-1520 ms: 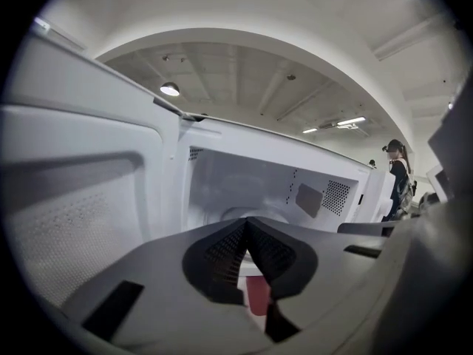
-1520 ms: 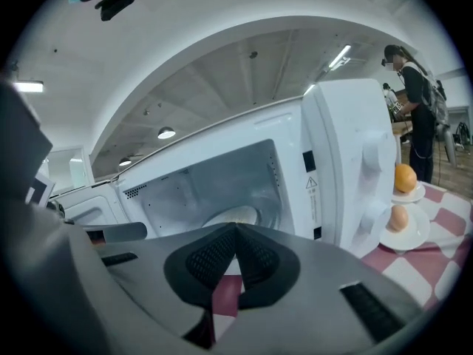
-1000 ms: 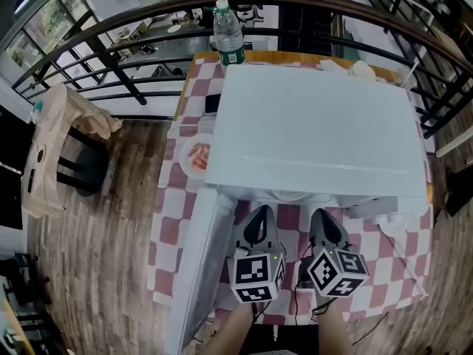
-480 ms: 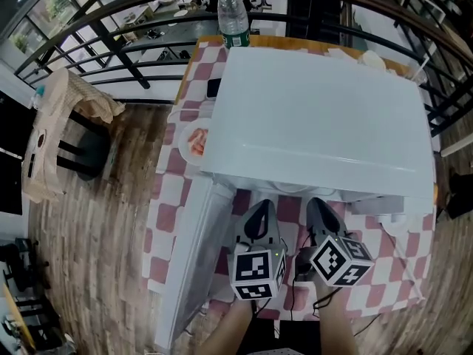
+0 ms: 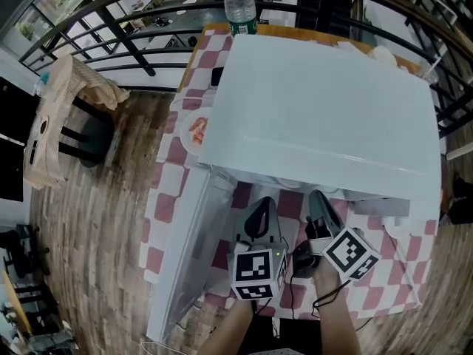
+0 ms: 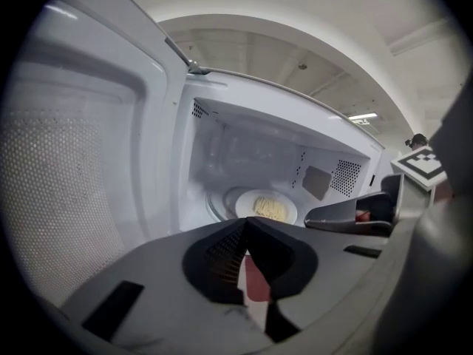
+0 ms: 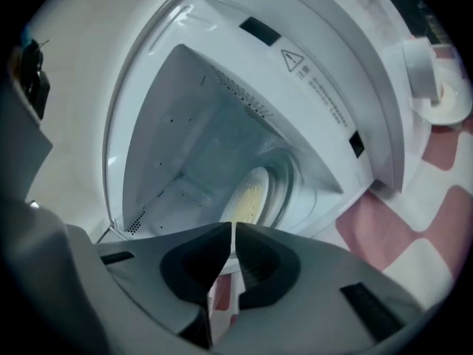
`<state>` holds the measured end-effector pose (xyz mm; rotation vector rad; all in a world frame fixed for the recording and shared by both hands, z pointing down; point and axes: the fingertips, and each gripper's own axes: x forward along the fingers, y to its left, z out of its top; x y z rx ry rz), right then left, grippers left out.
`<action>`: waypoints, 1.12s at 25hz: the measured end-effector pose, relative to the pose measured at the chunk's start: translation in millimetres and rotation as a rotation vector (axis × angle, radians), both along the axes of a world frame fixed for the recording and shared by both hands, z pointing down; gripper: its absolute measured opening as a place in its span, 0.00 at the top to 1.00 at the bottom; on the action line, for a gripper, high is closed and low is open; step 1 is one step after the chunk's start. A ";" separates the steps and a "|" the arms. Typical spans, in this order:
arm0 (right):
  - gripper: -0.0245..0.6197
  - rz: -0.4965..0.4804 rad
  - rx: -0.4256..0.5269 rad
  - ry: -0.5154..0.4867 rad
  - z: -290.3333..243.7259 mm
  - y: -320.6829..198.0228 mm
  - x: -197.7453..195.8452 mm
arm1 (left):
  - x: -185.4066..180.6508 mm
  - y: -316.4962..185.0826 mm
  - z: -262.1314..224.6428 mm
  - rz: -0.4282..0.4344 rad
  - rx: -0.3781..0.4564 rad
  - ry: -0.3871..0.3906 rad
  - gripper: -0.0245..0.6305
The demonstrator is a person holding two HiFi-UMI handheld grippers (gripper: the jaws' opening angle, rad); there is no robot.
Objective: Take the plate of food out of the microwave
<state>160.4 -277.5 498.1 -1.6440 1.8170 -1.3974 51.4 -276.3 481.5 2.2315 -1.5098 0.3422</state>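
Plate of food (image 6: 267, 207) at 12 o'clock in microwave (image 5: 318, 102), not gripped. Your right gripper (image 7: 231, 226) has just been opening, narrow and empty: grab prep. Left gripper (image 6: 244, 222) closed.

- The right gripper (image 7: 233, 231) is rolling about its own axis. In the head view its marker cube (image 5: 353, 253) is tipping toward the right, and it is now sitting cornerwise instead of nearly square.
- Its jaws have just been opening, going from closed to a narrow slit with nothing between them.
- The head camera is shifting. The microwave (image 5: 325, 102) is sliding up the frame, and the water bottle (image 5: 240, 6) behind it is now being cut off by the top edge.
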 end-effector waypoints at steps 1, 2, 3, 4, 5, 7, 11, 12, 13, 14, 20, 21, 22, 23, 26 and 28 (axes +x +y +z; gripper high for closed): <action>0.90 0.004 -0.003 -0.030 0.7 -0.6 -1.2 | -0.8 0.1 -0.5 -0.006 0.001 0.000 0.95; 0.90 0.007 -0.006 -0.058 1.6 -1.4 -2.7 | -1.2 0.1 -0.9 -0.010 0.002 -0.001 0.95; 0.90 0.008 -0.010 -0.083 2.7 -2.2 -4.2 | -1.5 0.2 -1.3 -0.011 0.005 -0.003 0.95; 0.90 0.009 -0.014 -0.107 4.1 -2.6 -5.6 | -1.5 0.5 -1.6 -0.012 0.007 -0.006 0.95; 0.90 0.013 -0.021 -0.129 5.5 -2.5 -6.5 | -1.6 1.0 -1.9 -0.011 0.009 -0.008 0.95; 0.90 0.036 -0.052 -0.176 8.8 -0.3 -6.2 | -2.2 2.1 -2.5 -0.010 0.012 -0.012 0.95; 0.84 0.102 -0.102 -0.300 15.1 0.7 -1.5 | -4.7 4.0 -2.3 -0.018 0.010 -0.013 0.95; 0.84 0.120 -0.121 -0.323 18.2 1.8 0.5 | -4.8 4.8 -1.9 -0.018 0.009 -0.013 0.95; 0.84 0.136 -0.130 -0.351 19.8 1.7 1.4 | -4.9 5.7 -1.2 -0.017 0.009 -0.013 0.95; 0.84 0.148 -0.132 -0.382 20.3 0.9 1.3 | -5.0 6.5 -0.6 -0.017 0.008 -0.013 0.95; 0.78 0.184 -0.134 -0.488 16.2 -8.3 -2.4 | -6.7 9.2 -0.5 -0.016 0.005 -0.010 0.95; 0.78 0.190 -0.138 -0.493 16.5 -9.2 -2.6 | -7.0 9.7 -0.1 -0.016 0.004 -0.010 0.95; 0.76 0.195 -0.143 -0.499 16.9 -10.0 -3.0 | -7.3 10.2 0.2 -0.015 0.004 -0.010 0.95; 0.73 0.200 -0.148 -0.506 17.5 -10.4 -3.5 | -7.7 10.7 0.4 -0.015 0.003 -0.010 0.95; 0.72 0.214 -0.172 -0.504 21.1 -10.6 -4.7 | -10.0 11.1 0.9 -0.017 0.002 -0.007 0.95; 0.72 0.225 -0.193 -0.496 24.6 -10.7 -5.1 | -12.1 11.1 2.0 -0.021 0.000 -0.006 0.95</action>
